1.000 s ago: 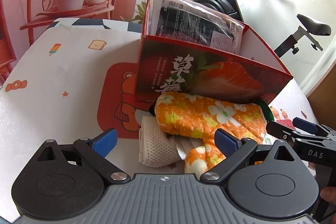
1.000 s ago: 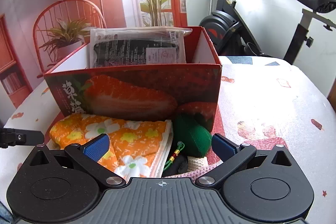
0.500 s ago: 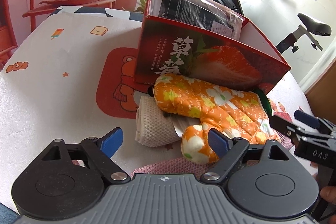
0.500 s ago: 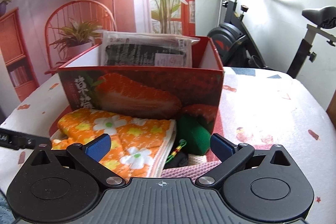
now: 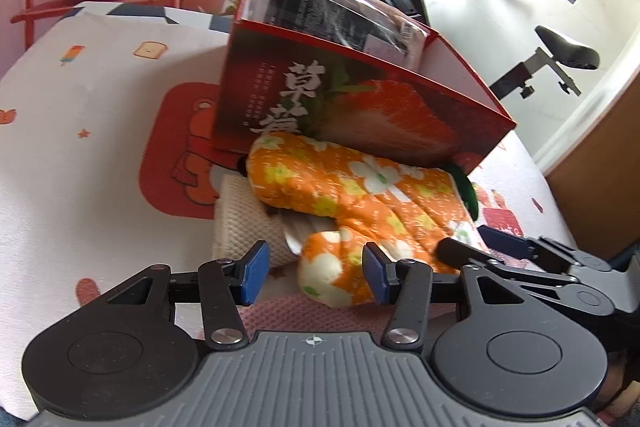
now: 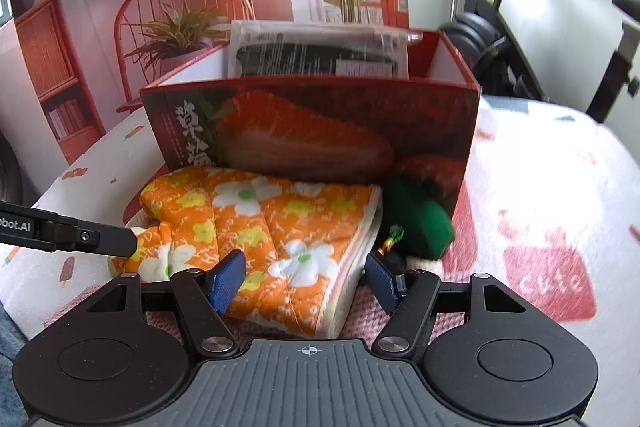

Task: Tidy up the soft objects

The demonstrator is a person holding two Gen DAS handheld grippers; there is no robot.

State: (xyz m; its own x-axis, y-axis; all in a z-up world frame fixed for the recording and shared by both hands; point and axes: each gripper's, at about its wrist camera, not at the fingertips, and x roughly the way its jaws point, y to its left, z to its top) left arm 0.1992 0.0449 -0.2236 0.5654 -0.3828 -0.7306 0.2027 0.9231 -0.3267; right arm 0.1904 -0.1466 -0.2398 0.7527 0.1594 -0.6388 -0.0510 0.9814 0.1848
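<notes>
the left gripper [image 5: 314, 273] is seen with jaws closing around the thumb of an orange floral oven mitt [image 5: 352, 195], the pads not yet pressed on it; a cream knit cloth [image 5: 240, 223] lies just left of them. the right gripper [image 6: 306, 281] is likewise closing over the mitt's cuff, unclenched, with a green plush [image 6: 416, 223] just beyond its right jaw and a red strawberry box [image 6: 320, 135] ahead.

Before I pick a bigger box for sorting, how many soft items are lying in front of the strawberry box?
4 visible: orange floral oven mitt on top, cream knitted cloth under its left end, green plush at the right, pink knitted mat underneath. More may be hidden.
</notes>
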